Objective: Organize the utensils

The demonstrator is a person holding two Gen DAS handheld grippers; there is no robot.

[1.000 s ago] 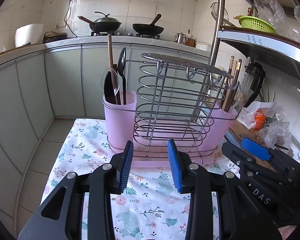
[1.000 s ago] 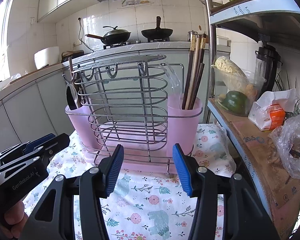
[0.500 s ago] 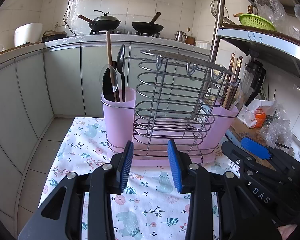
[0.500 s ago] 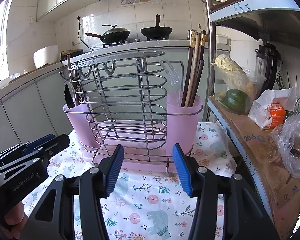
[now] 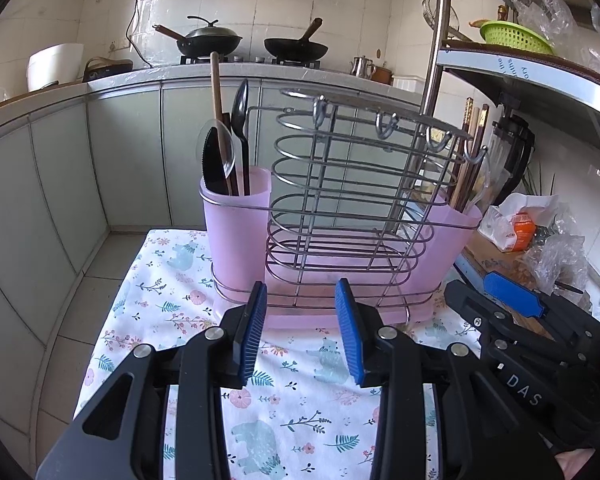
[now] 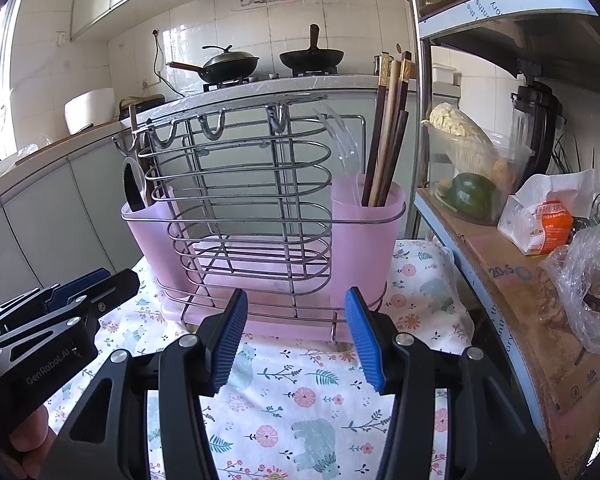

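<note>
Hovering, left gripper (image 5: 302, 320): jaws apart, empty, over floral cloth (image 5: 284, 392).
Right gripper (image 6: 296, 328): jaws apart, empty.
Wire rack (image 6: 240, 200): just beyond both grippers, upright.
Left pink cup (image 5: 236, 220): spoons, knife.
Right pink cup (image 6: 366, 240): chopsticks (image 6: 388, 128).

Between both grippers and the wire rack (image 5: 342, 208) only bare flowered cloth (image 5: 284, 400) lies, so the way forward is free. The rack blocks the far side of the worktop. On the right a shelf (image 6: 512, 280) with bags stands close; the left edge is open.
</note>
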